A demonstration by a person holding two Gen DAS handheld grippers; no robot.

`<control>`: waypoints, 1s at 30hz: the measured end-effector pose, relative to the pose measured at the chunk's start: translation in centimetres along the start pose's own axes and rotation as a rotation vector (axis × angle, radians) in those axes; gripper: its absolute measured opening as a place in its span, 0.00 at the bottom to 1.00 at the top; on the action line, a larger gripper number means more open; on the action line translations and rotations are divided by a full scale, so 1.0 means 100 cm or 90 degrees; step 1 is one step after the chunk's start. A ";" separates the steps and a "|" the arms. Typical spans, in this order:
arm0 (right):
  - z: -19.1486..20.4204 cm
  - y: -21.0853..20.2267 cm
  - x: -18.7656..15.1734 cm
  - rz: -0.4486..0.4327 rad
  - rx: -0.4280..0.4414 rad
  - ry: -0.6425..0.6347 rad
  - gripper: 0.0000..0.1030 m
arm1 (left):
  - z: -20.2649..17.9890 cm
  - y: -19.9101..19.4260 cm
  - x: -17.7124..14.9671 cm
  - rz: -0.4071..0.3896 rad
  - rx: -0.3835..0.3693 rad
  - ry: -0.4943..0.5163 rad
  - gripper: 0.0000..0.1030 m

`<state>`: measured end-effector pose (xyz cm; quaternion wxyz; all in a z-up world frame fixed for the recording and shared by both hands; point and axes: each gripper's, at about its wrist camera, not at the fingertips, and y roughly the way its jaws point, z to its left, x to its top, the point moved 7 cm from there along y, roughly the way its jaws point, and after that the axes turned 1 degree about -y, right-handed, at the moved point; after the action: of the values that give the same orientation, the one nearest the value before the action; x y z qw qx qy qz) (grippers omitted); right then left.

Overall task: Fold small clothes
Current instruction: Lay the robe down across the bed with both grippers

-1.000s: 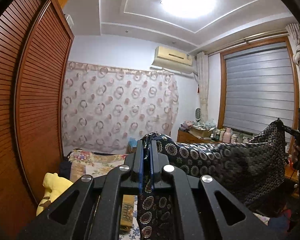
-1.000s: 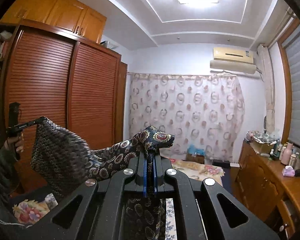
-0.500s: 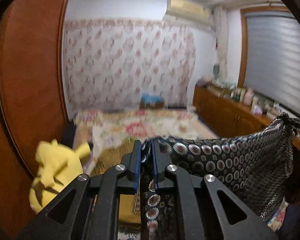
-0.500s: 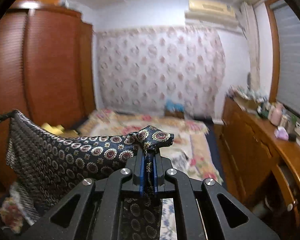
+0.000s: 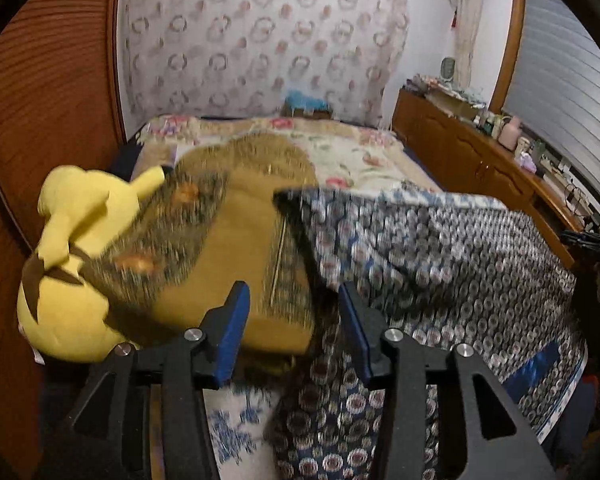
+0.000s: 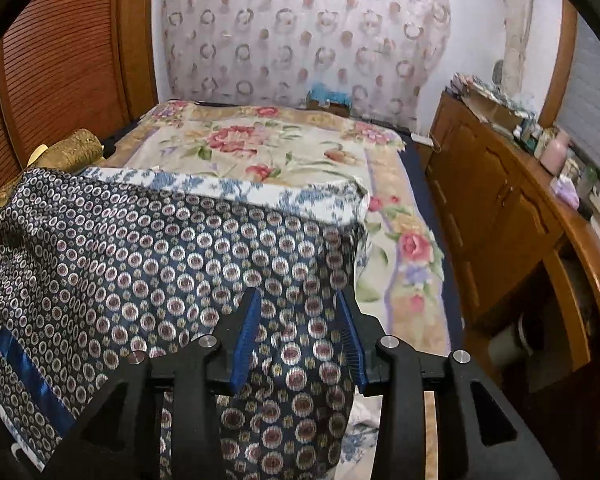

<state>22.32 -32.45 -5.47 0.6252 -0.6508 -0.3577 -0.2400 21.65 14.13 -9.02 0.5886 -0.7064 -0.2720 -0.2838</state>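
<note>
The bed point(image 6: 284, 152) carries the navy medallion-print garment point(image 6: 148, 248), spread flat across its near end. Left gripper point(image 5: 294, 320): jaws spread, gripping nothing, beside the yellow plush toy point(image 5: 76, 248). Right gripper point(image 6: 298, 328): jaws spread above the garment.

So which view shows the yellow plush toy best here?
The left wrist view: the yellow plush toy lies large at left beside the mustard cushion. The right wrist view shows only a sliver of it behind that cushion.
</note>
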 end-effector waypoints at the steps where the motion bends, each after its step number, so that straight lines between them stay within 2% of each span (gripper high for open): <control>1: -0.012 0.003 -0.007 0.004 0.005 0.004 0.39 | 0.000 0.001 -0.005 0.004 0.001 0.001 0.46; 4: -0.024 0.007 -0.021 0.010 0.007 0.012 0.39 | 0.002 0.002 -0.022 0.014 0.023 0.006 0.46; 9: -0.041 -0.002 -0.056 0.031 0.000 0.042 0.39 | 0.002 0.004 -0.036 0.025 0.023 0.009 0.46; 12: -0.047 0.008 -0.075 0.051 -0.007 0.055 0.39 | -0.001 0.005 -0.042 0.030 0.030 0.015 0.46; 18: -0.055 0.024 -0.089 0.069 0.006 0.072 0.39 | 0.002 0.013 -0.053 0.049 0.039 0.012 0.46; 20: -0.054 0.026 -0.090 0.068 0.022 0.075 0.32 | 0.003 0.015 -0.055 0.053 0.031 0.005 0.46; 22: -0.051 0.029 -0.089 0.066 0.032 0.069 0.20 | 0.002 0.016 -0.056 0.050 0.023 0.004 0.46; 23: -0.049 0.029 -0.088 0.063 0.039 0.064 0.08 | 0.002 0.016 -0.057 0.048 0.021 0.003 0.46; 24: -0.047 0.028 -0.087 0.059 0.049 0.060 0.05 | 0.002 0.016 -0.058 0.047 0.020 0.001 0.46; 27: -0.044 0.011 -0.080 0.027 0.092 0.065 0.02 | 0.005 0.017 -0.065 0.049 0.008 -0.014 0.45; 30: -0.048 -0.017 -0.066 -0.028 0.124 0.085 0.02 | 0.006 0.019 -0.073 0.055 -0.003 -0.023 0.39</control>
<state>17.50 -38.38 -8.94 0.7023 -0.5616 -0.3515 -0.2605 18.02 14.07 -15.62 0.5935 -0.7239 -0.2513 -0.2460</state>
